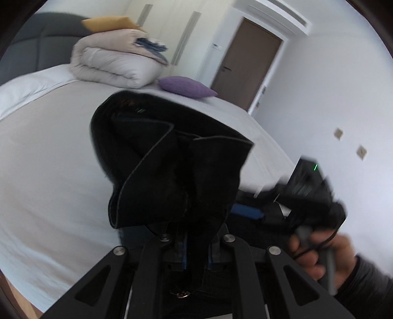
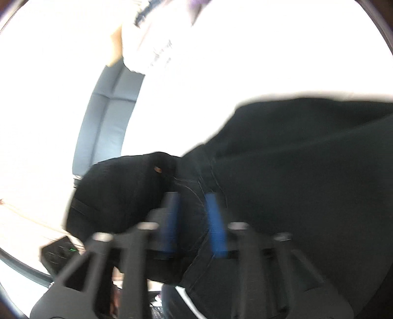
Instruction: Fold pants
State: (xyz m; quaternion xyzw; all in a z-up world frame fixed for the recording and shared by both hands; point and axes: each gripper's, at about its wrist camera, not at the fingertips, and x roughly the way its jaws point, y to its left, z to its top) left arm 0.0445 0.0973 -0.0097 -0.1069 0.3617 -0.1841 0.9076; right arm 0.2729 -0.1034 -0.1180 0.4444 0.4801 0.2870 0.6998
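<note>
Left gripper [image 1: 194,235] is clenching a bunch of the black pants [image 1: 172,166], dangling over the bed [image 1: 49,159]. Right gripper [image 2: 194,220] is gaping, fabric between its fingers unpinched, so that side's probably slipping free.

- One pair of black pants [image 1: 176,166].
- Two grippers: the left gripper [image 1: 195,235] and the right gripper [image 2: 194,220].
- One folded duvet [image 1: 115,61], far left.
- Two cushions: one purple cushion [image 1: 186,86], one mustard cushion [image 1: 110,23].
- One brown door [image 1: 248,61], far right.
</note>
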